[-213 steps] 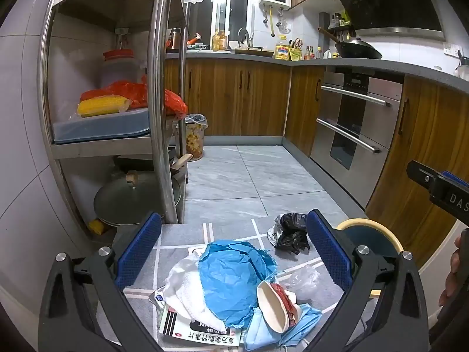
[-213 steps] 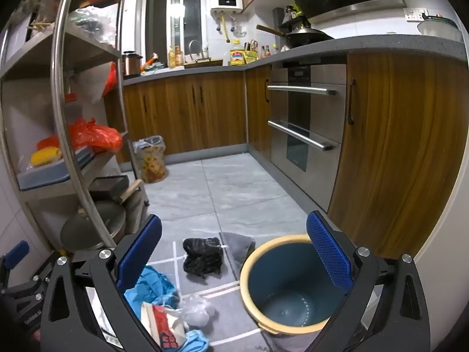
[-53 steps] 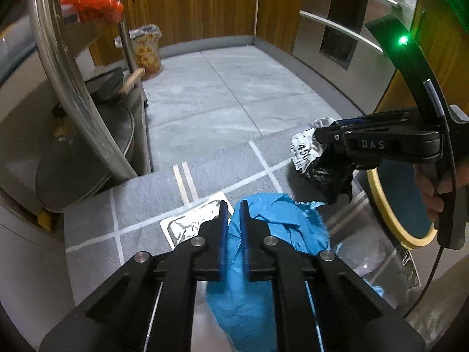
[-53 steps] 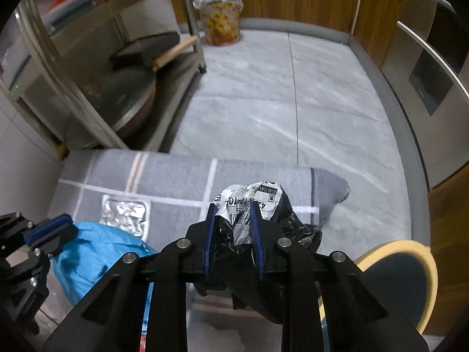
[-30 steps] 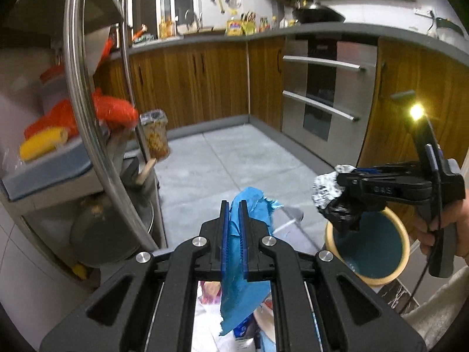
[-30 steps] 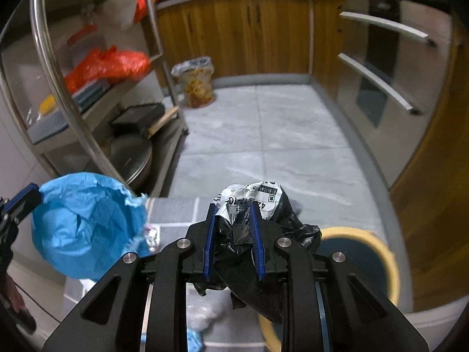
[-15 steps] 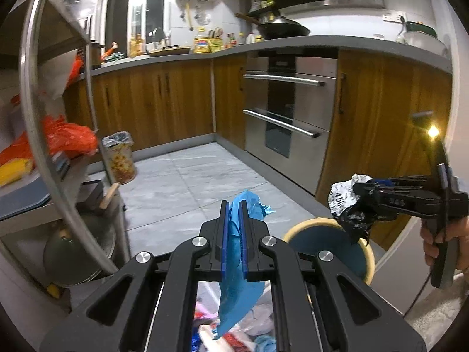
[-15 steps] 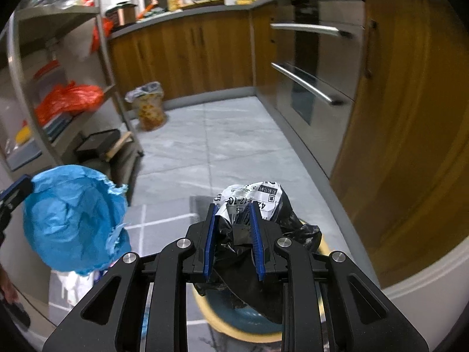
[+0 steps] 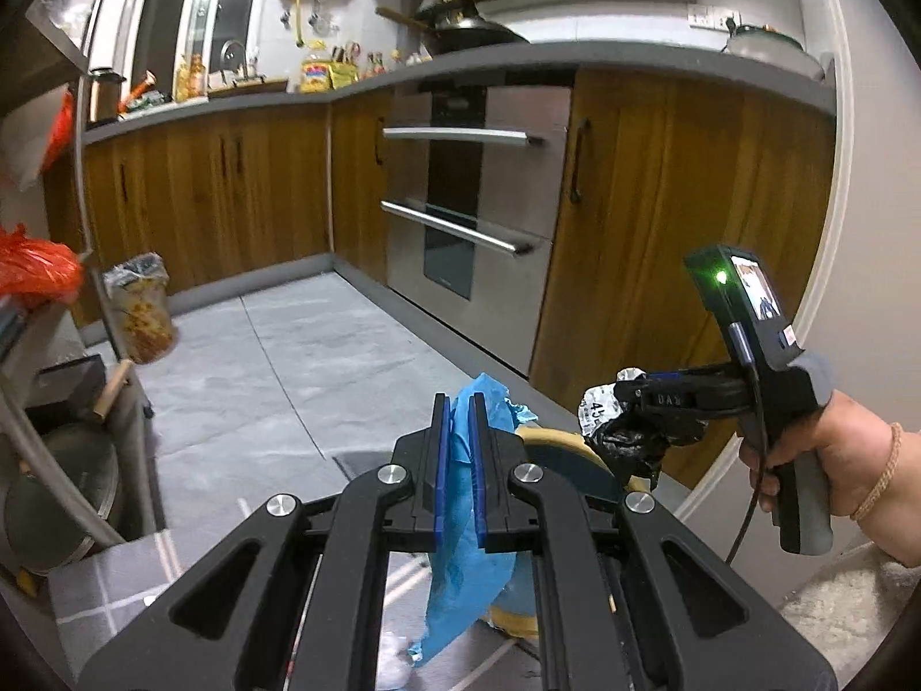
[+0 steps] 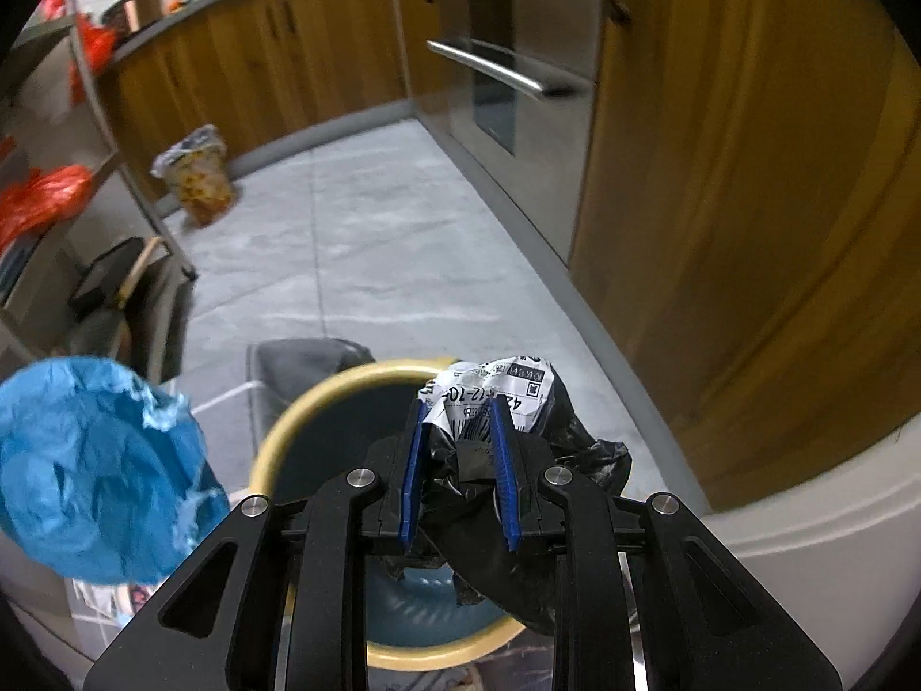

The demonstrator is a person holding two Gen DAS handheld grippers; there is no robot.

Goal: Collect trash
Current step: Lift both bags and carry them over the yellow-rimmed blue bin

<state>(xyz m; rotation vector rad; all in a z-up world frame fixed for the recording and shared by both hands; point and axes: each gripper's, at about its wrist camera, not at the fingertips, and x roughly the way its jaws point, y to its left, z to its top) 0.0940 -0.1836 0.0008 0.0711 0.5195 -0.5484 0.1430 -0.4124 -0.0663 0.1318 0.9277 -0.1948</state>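
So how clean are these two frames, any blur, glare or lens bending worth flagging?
Left wrist view: dim, warm light, sharp on the blue plastic, strong fisheye bending of the counter edge. Right wrist view: motion blur smears the wooden cabinet and the blue plastic; the label on the black bag stays legible.

grey tiled floor point(image 9: 299, 368) — wooden cabinets point(image 9: 219, 196), steel oven point(image 9: 478, 219)

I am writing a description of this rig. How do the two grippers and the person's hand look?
Both grippers are black plastic with silver bolts and blue ribbed pads. The left gripper shows only its forked frame. The right gripper has a pistol handle, a green light, a small screen, white "DAS" lettering and a black cable. The hand wears a thin beige wrist cord.
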